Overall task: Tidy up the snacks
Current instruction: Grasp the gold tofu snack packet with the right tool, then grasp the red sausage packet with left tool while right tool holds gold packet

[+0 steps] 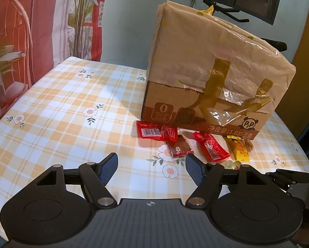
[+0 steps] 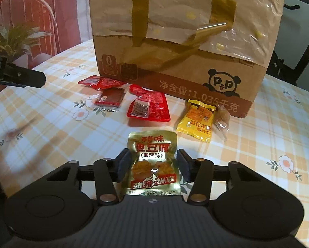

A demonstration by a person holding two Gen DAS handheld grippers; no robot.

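Snacks lie in a loose row on the table [image 1: 61, 107], right in front of a big cardboard box [image 2: 175, 62] wrapped in plastic and brown tape. There are two red packets [image 2: 149, 105], a small dark red packet [image 2: 110, 99] with see-through edges, a yellow packet [image 2: 197, 122] and a gold packet [image 2: 154, 165]. The yellow one sits just beside the box. A clear wrapper with something pale inside lies next to it.

The right claw [image 2: 152, 165] has the gold packet between its two fingers. The packet lies flat on the table. The fingers stand close on each side of it, but they do not seem to squeeze it, so the claw looks open around it. The left claw [image 1: 152, 168] is wide open with nothing in it. It hovers above the table, near the dark red packet.

These packets look very light and thin. They are soft and bendy, and their shiny skins are probably slippery. A packet grabbed by a corner would likely flop or slide out. The best place to hold the gold one is probably across its puffy middle, with one finger on each long side. A gentle squeeze should do, since a hard one might crush the food inside. The flat red packets hug the table, so a claw may need to catch a raised edge.
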